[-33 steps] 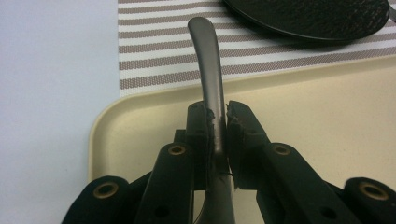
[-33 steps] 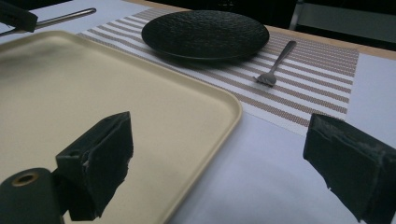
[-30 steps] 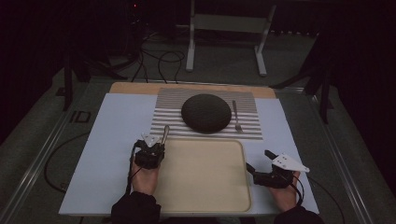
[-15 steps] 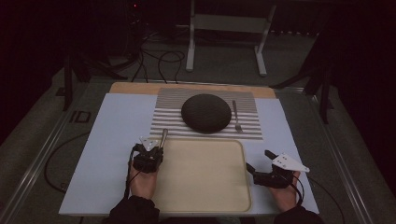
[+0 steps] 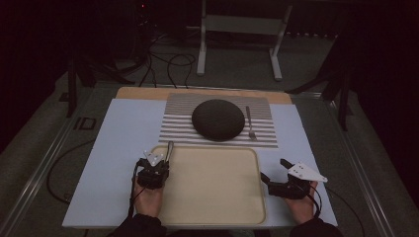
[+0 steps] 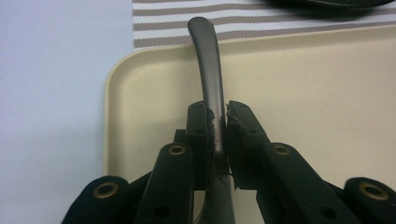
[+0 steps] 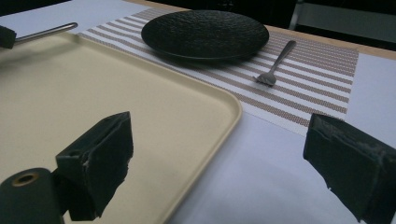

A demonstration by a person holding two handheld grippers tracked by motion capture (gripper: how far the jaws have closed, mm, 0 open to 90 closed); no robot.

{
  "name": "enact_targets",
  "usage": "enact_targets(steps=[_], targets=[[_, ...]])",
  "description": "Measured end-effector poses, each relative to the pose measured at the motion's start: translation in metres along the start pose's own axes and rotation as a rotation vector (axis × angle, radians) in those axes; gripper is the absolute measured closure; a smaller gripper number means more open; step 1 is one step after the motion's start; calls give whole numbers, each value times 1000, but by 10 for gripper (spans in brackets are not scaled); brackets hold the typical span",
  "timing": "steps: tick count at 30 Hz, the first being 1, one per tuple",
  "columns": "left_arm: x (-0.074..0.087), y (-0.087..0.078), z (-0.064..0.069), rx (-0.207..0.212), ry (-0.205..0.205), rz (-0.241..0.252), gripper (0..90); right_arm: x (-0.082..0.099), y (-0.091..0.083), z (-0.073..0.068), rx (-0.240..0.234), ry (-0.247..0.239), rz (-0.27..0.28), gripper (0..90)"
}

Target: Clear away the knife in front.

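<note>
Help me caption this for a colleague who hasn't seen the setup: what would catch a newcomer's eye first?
Likely the dark round plate on the striped placemat at the table's far middle, with a fork lying just to its right. Nearer the person, a big cream tray sits bare. At its far left corner the left tongs are shut on a metal utensil handle, while the right tongs rest open beside the tray's right edge.

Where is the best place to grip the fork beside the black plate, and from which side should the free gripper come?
Grip the fork at mid-handle, coming from above with the jaws across it. It lies flat on the striped mat, handle pointing away, close beside the plate. The open right gripper is probably the nearer.
</note>
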State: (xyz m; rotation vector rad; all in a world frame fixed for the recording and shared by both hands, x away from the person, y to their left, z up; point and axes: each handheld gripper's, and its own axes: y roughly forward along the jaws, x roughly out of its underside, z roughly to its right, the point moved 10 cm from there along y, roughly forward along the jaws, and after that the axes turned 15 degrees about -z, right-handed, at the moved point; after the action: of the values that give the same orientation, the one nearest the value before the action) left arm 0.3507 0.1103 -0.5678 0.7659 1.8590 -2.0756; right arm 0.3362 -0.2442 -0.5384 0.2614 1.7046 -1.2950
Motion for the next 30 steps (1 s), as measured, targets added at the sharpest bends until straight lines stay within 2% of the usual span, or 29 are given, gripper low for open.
enact_targets(steps=[9, 11, 21, 28, 29, 30], targets=[[11, -1, -10, -14, -35, -10, 804, 0, 0, -1, -2, -1, 0, 84], [17, -2, -15, -23, -53, -17, 803, 0, 1, -1, -1, -3, 0, 84], [25, -4, -22, -51, -81, -27, 803, -1, 1, -1, -4, -4, -1, 84], [27, -2, -23, -57, -91, -24, 800, -1, 1, -1, -4, -6, -1, 84], [25, -5, -23, -46, -93, 12, 803, -1, 1, -2, -5, -6, -1, 84], [25, -5, -23, -46, -93, 12, 742, -1, 1, -2, -5, -6, -1, 84]])
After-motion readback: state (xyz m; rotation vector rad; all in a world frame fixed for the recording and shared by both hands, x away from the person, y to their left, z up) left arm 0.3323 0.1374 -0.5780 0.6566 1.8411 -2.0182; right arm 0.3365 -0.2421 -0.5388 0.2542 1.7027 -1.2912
